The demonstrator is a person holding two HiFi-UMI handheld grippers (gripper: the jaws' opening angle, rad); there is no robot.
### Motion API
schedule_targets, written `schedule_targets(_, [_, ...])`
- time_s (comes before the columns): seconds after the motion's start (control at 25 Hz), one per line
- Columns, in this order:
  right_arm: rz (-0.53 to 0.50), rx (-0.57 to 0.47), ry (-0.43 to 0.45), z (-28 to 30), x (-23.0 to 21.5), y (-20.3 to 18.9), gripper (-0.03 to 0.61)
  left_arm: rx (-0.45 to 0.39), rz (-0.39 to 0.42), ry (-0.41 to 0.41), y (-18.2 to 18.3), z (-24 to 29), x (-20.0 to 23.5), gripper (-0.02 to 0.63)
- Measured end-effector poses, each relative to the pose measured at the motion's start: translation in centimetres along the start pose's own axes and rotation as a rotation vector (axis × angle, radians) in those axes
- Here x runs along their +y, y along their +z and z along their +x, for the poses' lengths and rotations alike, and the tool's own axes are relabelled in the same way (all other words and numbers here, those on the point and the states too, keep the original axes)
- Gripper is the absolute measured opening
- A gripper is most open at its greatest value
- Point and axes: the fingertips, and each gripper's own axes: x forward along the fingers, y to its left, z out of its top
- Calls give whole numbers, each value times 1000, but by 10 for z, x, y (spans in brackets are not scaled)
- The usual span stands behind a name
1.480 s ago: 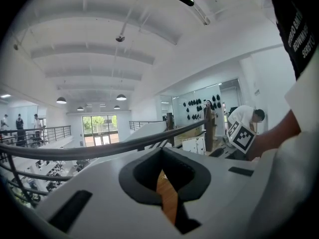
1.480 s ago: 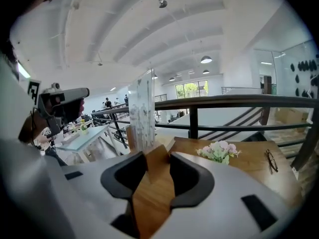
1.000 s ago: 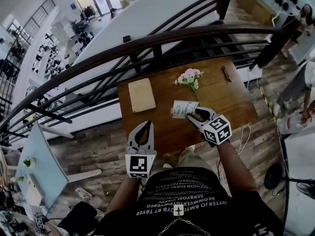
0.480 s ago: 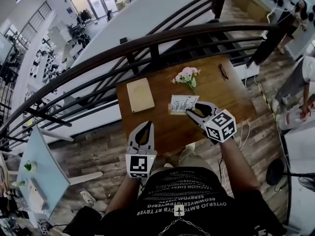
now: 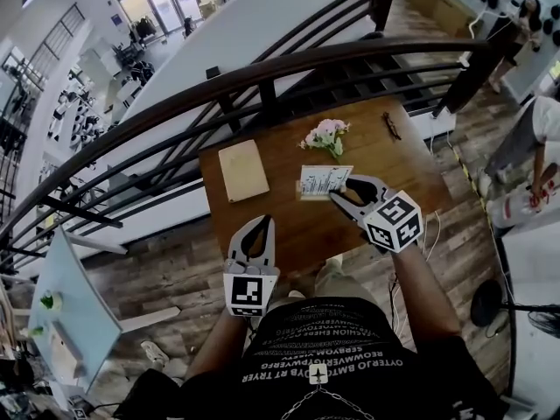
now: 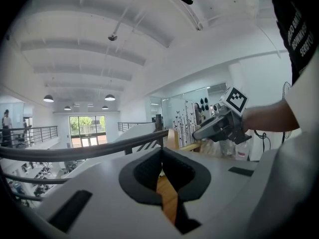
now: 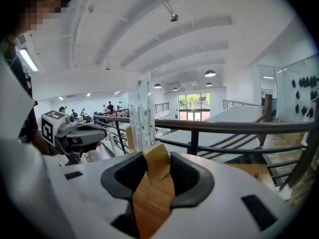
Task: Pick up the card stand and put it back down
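Note:
The card stand (image 5: 323, 181) is a white printed card on a small wooden base, over the middle of the wooden table (image 5: 280, 215). My right gripper (image 5: 346, 193) is shut on its base from the right. In the right gripper view the wooden base (image 7: 153, 190) fills the gap between the jaws and the card (image 7: 142, 112) rises upright just past them. My left gripper (image 5: 259, 222) hovers at the table's near edge with its jaws together and nothing in them; the left gripper view shows only table wood past its tips (image 6: 163, 158).
A beige pad (image 5: 242, 170) lies at the table's left. Pink flowers (image 5: 322, 136) lie just beyond the card stand, with a small dark object (image 5: 391, 127) at the far right. A dark railing (image 5: 262, 81) runs behind the table. A person (image 5: 534, 147) stands at the right.
My right gripper has carried the card stand slightly farther from me, toward the flowers. The left gripper has stayed in place.

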Motion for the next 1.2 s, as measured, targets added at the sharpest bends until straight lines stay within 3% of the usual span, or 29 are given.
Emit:
schedule_targets(0.76, [44, 52, 8, 41, -58, -38, 163, 47, -12, 9, -6, 54, 3, 23])
schedule_targets(1.2, [67, 107, 71, 72, -78, -75, 163, 75, -31, 56, -9, 82, 6, 23])
